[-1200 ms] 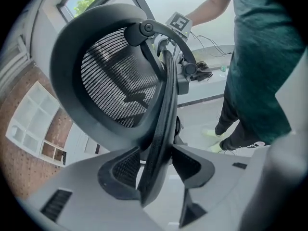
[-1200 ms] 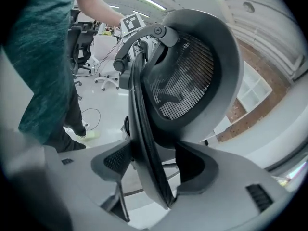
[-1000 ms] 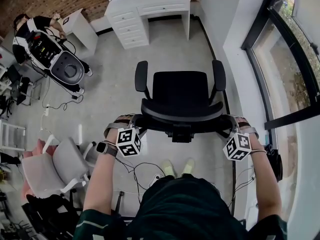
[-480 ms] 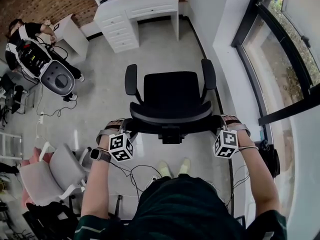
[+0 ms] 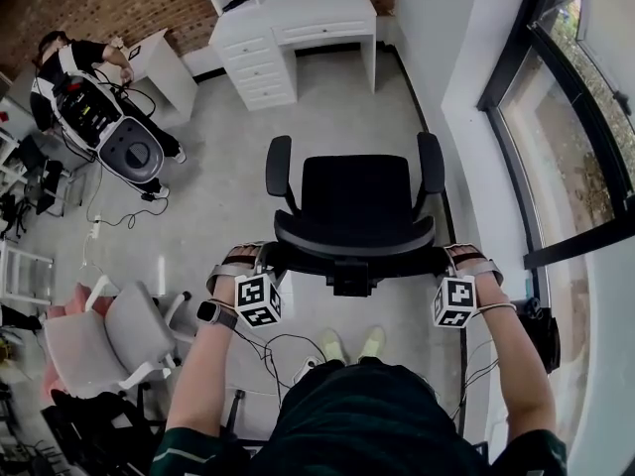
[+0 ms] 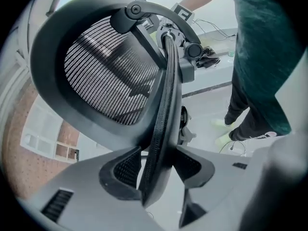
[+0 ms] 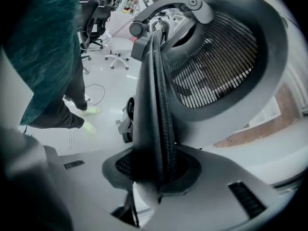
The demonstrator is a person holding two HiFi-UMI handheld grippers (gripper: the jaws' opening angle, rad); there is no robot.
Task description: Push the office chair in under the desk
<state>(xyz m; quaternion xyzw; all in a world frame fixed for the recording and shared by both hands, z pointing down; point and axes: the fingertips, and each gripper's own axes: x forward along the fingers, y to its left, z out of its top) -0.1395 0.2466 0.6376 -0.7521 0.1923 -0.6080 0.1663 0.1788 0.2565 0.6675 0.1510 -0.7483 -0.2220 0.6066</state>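
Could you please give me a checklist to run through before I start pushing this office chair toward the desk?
1. Right gripper grip: ok; its jaws have just been closing and now clamp the backrest rim.
2. Left gripper grip: not ok; the rim stands between its jaws, with a gap beside one pad.
3. Chair aimed at the desk: ok; it faces the desk's opening.
4. Floor between them: ok; nothing shows lying there.
5. Cables by the feet: not ok; they lie beside the left shoe and may snag.
6. Armrests fitting under the desk: cannot tell.
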